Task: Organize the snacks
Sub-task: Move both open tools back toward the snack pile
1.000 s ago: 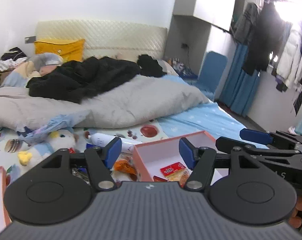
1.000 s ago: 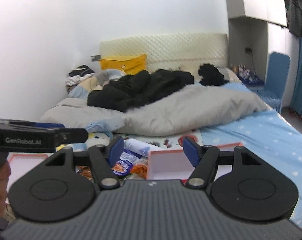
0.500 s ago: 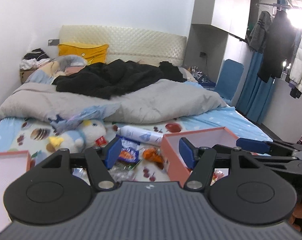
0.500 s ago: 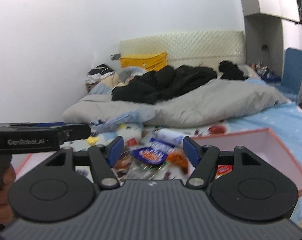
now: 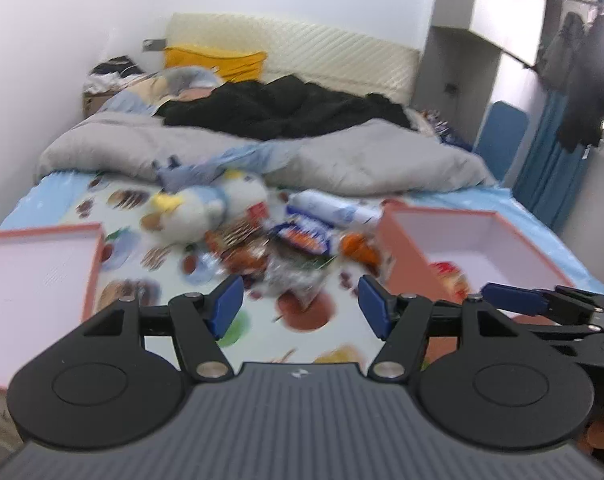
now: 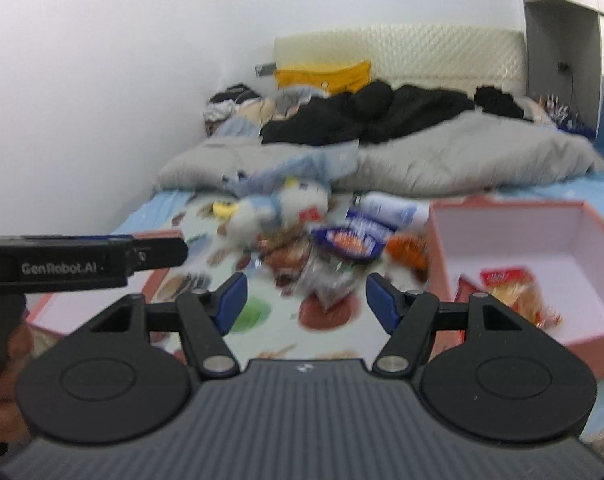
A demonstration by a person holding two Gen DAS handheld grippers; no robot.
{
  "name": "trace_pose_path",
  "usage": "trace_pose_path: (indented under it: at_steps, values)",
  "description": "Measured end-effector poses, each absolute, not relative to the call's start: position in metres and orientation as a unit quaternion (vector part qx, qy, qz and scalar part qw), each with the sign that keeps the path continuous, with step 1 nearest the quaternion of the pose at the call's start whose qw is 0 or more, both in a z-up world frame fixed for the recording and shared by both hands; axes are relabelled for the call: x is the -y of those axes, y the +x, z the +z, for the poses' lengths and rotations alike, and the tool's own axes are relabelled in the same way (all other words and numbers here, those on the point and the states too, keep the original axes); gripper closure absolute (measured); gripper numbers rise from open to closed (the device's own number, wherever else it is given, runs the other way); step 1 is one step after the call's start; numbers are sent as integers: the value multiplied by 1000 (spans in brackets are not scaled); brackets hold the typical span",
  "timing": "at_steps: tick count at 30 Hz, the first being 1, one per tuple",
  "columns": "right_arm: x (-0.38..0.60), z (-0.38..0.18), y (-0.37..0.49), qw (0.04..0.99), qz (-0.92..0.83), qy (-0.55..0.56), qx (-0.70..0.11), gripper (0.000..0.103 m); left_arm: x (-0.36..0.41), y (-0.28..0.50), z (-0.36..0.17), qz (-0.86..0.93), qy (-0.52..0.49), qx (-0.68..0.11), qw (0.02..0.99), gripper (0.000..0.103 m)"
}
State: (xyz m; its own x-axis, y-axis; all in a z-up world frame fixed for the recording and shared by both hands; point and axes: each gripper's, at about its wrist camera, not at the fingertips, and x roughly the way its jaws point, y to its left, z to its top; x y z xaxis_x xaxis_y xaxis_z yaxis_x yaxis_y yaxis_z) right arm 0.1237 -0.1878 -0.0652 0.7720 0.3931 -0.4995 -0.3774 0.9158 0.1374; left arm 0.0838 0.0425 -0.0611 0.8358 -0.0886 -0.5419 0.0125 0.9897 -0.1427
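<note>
Inside pink box (image 6: 582,248): red snack packet (image 6: 510,292)

Left gripper (image 5: 299,305): matt black plastic arms, blue pads, bright metal pivot pins, ribbed grey body.
Right gripper (image 6: 306,302): same finish.
Snack packets (image 6: 344,240), ahead of the jaws: glossy, crinkled foil and clear film.
Pink box (image 6: 582,216), right of the jaws: smooth matt card, pale lining.
Plush toy (image 5: 197,208), beyond the left pad: soft pile cloth.
Bedsheet (image 5: 261,332), beneath the jaws: printed matt cloth.
Grey quilt (image 5: 382,160), far ahead: matt, soft cloth.
</note>
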Motion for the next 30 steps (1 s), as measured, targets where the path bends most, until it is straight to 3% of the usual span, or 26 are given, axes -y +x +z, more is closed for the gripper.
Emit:
trace_pose_path:
  at_steps: [13,30]
  values:
    - [175,-107,135,934,193,27,-301,35,-72,106,-117,-19,-103,-351,931,34]
    - [147,-144,194,923,201,4,-329,35,-103,188,-159,-12,-102,-371,923,34]
